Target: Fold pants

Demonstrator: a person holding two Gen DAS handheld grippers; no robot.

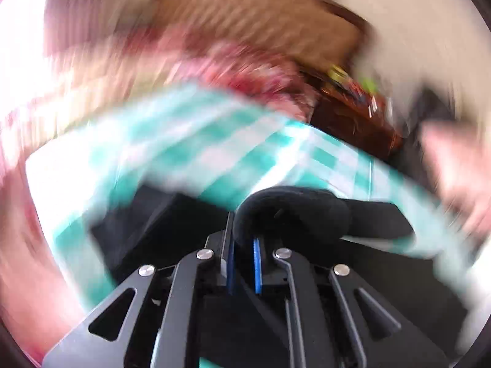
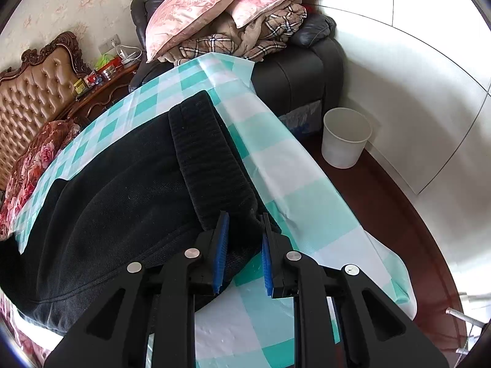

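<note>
Black pants (image 2: 129, 178) lie on a teal and white checked cloth (image 2: 300, 202), with the ribbed waistband (image 2: 208, 153) running toward the right gripper. My right gripper (image 2: 244, 230) has its jaws around the near corner of the waistband, closed onto the fabric. In the blurred left wrist view my left gripper (image 1: 244, 236) is shut on a bunched fold of the black pants (image 1: 294, 214) and holds it lifted over the checked cloth (image 1: 199, 141).
A dark sofa (image 2: 307, 70) with pink pillows (image 2: 214, 3) and a plaid blanket stands behind the table. A white bucket (image 2: 345, 136) sits on the floor at the right. A tufted headboard (image 2: 33, 92) and a cluttered nightstand are at the left.
</note>
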